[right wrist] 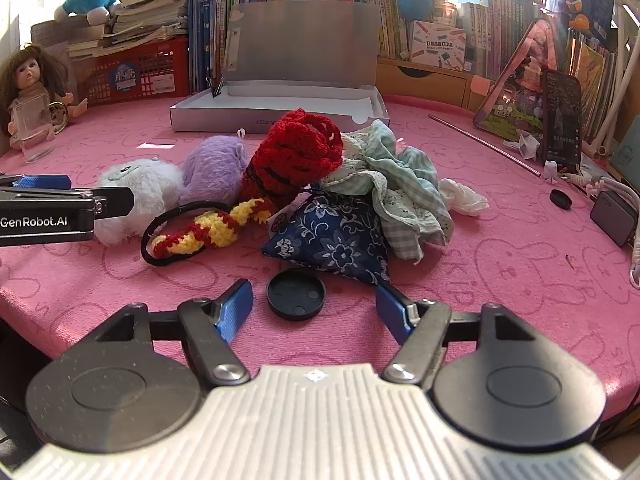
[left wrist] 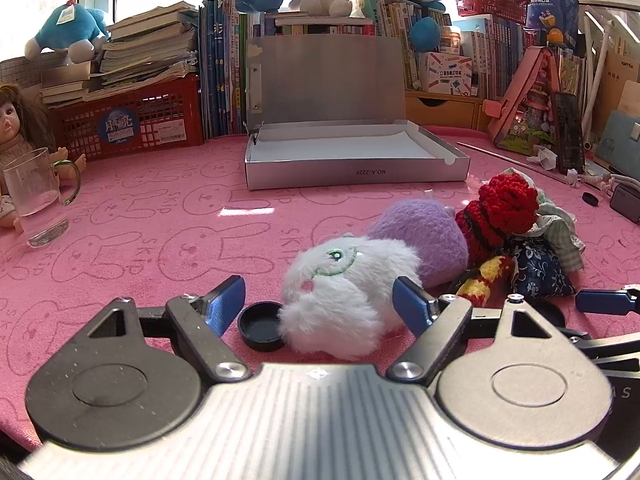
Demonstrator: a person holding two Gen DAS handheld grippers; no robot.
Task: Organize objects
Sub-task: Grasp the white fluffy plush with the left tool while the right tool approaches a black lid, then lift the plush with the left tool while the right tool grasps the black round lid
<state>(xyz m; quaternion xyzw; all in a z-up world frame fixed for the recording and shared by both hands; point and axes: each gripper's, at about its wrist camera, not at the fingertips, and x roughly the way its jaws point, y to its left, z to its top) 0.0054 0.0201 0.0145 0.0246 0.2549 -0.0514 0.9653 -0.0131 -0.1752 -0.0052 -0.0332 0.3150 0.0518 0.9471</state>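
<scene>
Pile of soft items, near the front edge of the worktop (right wrist: 520, 240), pink cloth cover with rabbit print.
- White plush (left wrist: 340, 300): fluffy, green stitched eye, lying on its side; leftmost of the pile, touching the purple plush.
- Purple plush (right wrist: 214, 170): between the white plush and the red knit.
- Red knit (right wrist: 298, 154): crocheted, propped on top of the pile, leaning on the check cloth.
- Red-and-yellow cord (right wrist: 208, 230) with black hair band (right wrist: 160, 224): flat on the cloth, in front of the plushes.
- Blue pouch (right wrist: 332, 240): floral print, below the red knit.
- Check cloth (right wrist: 400, 192): pale green, crumpled, right of the pile.

Silver box (left wrist: 352, 160): lid raised, tray white inside, toward the back edge behind the pile.

Black caps: one (left wrist: 262, 326) just beside the white plush; one (right wrist: 296, 294) in front of the pouch.

Left claw (left wrist: 318, 304): spread wide, holding nothing; white plush and cap lie between its blue fingers.
Right claw (right wrist: 314, 308): spread wide, holding nothing; cap lies between its fingers.

Glass mug (left wrist: 38, 196) and doll (right wrist: 30, 84): left edge. Phone (right wrist: 562, 120): upright, right edge.
</scene>
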